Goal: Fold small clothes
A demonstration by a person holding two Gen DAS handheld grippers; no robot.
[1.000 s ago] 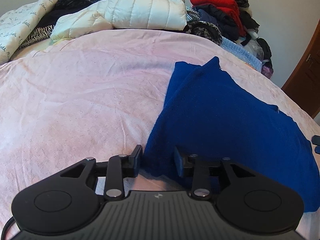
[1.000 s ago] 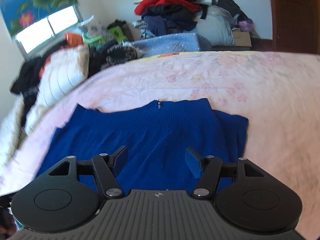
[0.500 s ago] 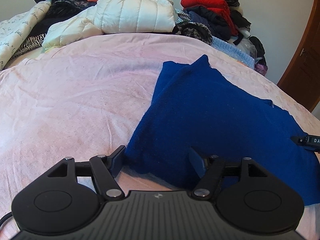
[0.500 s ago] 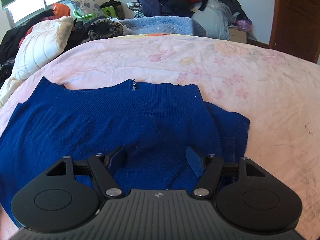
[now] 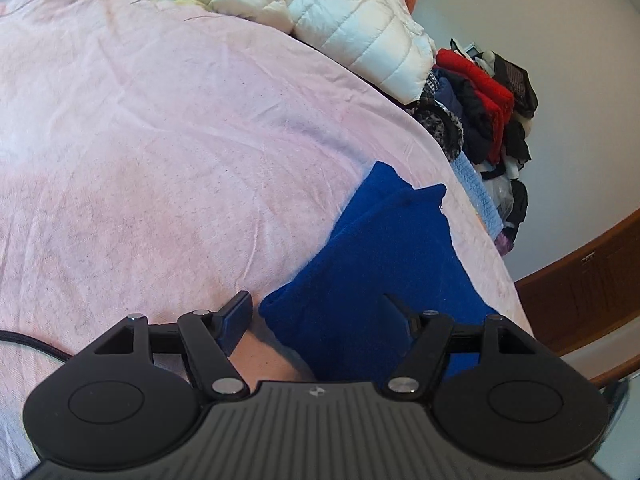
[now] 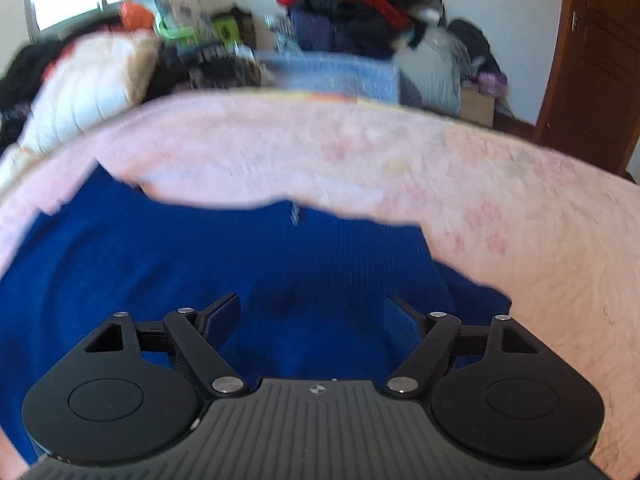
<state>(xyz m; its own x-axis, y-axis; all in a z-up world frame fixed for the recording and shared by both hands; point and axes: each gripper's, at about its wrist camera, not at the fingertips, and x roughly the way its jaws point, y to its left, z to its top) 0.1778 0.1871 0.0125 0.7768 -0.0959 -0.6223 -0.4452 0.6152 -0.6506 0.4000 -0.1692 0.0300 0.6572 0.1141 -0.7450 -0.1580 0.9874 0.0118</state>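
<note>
Since a second ago both of my grippers have let their jaws spread, and my left wrist has rolled, so the bed now tilts across its view. On the left, my left gripper (image 5: 316,316) is released: its jaws stand apart and straddle the near corner of the blue sweater (image 5: 384,264), gripping nothing; one pad sits over the pink bedspread (image 5: 160,160) just beside the cloth, the other over the knit. From here the sweater looks like a long, narrow band running away toward the far edge of the bed, with doubled layers along its side and a folded end nearest me, so I judge a first lengthwise fold is already made. Moving right, my right gripper (image 6: 314,314) hangs over the sweater's middle with its jaws opening, blue knit below them but nothing pinched. Its view is blurred, yet the sweater (image 6: 200,260) lies flat, thick and ribbed, with a small pale tag at its far edge and a sleeve end poking out toward the right side of the bed. I think I am between folds: next I must reach for one end with both grippers, pinch all the layers together, and carry it over the other end without dragging the soft knit askew.
</note>
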